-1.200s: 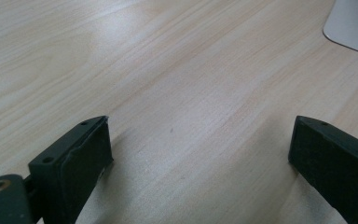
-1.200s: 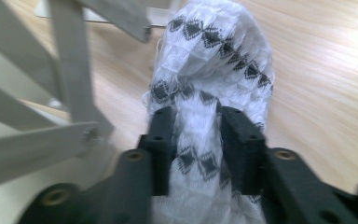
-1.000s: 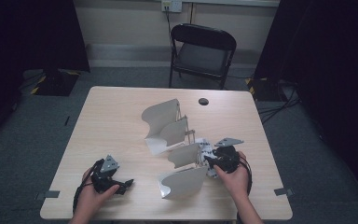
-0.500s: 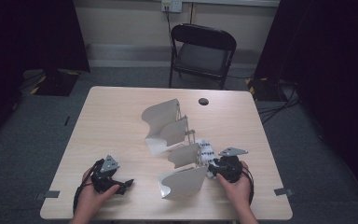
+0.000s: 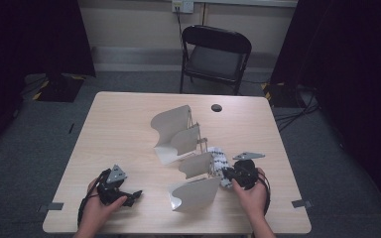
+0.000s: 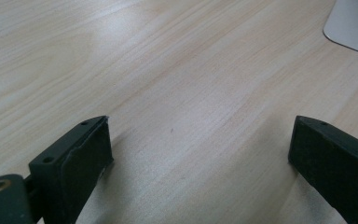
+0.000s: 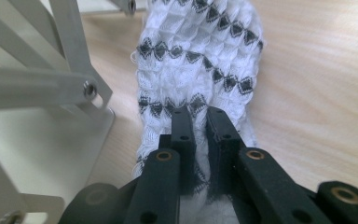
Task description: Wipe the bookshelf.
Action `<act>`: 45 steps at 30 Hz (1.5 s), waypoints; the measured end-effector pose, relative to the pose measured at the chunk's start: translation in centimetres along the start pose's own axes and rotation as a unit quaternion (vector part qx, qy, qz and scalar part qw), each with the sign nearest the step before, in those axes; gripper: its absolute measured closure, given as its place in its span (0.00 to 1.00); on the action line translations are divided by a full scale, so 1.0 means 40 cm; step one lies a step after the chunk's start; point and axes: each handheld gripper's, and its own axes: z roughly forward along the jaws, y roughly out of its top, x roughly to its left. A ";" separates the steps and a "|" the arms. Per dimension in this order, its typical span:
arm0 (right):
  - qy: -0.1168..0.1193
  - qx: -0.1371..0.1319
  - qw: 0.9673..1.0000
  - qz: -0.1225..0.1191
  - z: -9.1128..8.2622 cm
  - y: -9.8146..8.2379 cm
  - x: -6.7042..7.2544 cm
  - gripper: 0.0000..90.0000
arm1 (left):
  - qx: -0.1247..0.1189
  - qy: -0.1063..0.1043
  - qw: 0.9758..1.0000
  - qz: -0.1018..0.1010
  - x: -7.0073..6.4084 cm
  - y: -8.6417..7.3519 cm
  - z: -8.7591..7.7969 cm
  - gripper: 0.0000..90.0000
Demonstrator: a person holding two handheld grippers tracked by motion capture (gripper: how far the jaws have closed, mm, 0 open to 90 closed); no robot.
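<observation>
Both jaws of the right gripper pinch the white sock near the desk's right edge beside the metal rack, so lift it slowly, clear of the rack, while the left gripper rests wide open and empty.

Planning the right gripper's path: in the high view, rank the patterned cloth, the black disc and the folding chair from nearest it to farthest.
1. Patterned cloth, pinched in the right gripper.
2. Black disc, at the table's far edge.
3. Folding chair, beyond the table.
</observation>
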 end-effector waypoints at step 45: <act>0.057 -0.003 0.998 -0.029 0.074 0.035 0.014 0.92 | 0.000 0.001 1.000 0.000 -0.001 0.000 -0.001 0.07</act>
